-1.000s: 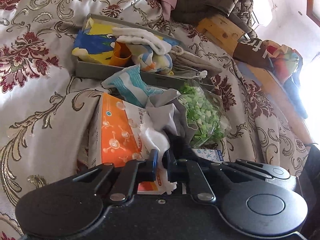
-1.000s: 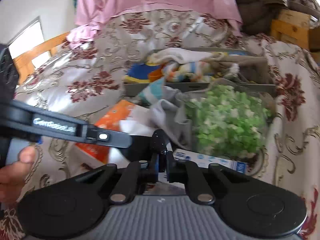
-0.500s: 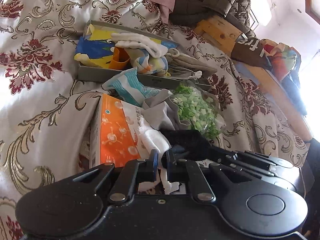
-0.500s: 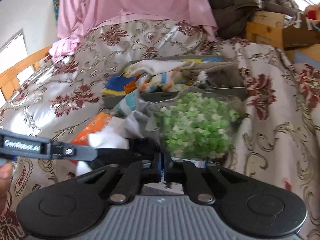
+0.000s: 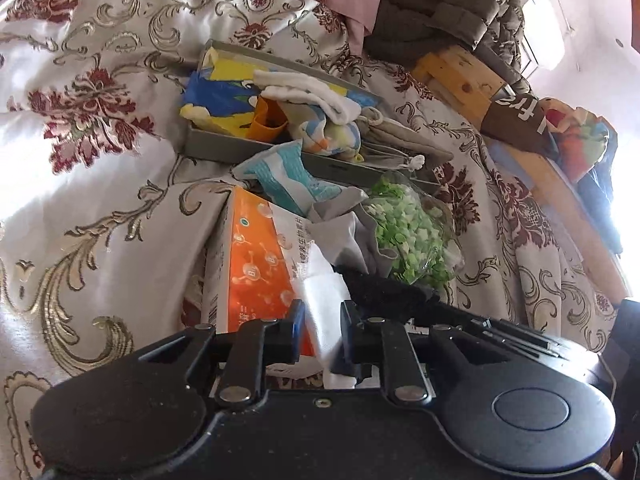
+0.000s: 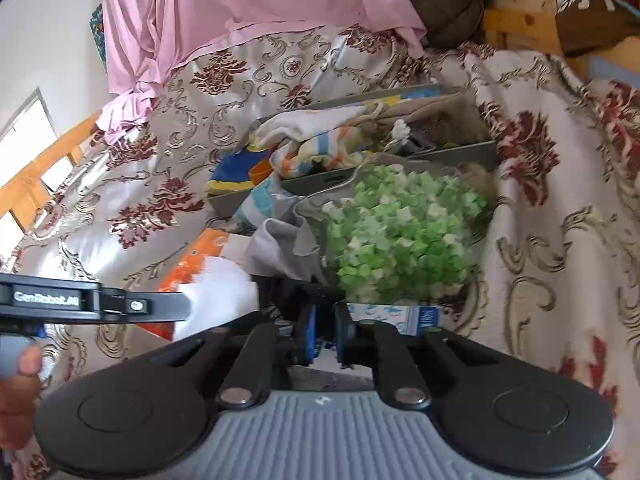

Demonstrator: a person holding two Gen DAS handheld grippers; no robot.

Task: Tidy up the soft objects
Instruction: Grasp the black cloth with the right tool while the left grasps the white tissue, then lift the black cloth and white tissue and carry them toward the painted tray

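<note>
My left gripper (image 5: 323, 320) hovers over an orange box (image 5: 252, 264). Its jaws are opening, and a white cloth (image 5: 320, 288) hangs loosely between them. My right gripper (image 6: 324, 332) is opening too. A black cloth (image 6: 296, 294) lies just ahead of its tips and is no longer pinched. The two cloths meet above the box. The left gripper's finger (image 6: 120, 304) reaches in from the left in the right wrist view. Behind stands a grey tray (image 5: 224, 148) holding several soft items.
A clear bag of green paper stars (image 6: 400, 236) lies right of a grey cloth (image 5: 340, 232) and a blue-striped cloth (image 5: 288, 176). A small blue-white box (image 6: 400, 314) sits under the bag. All rest on a floral bedspread (image 5: 80, 200). Wooden furniture (image 5: 460, 76) stands behind.
Both grippers were shut, the left on the white cloth and the right on the black cloth. Both pairs of jaws have now parted. The right view has rolled and shifted slightly.
</note>
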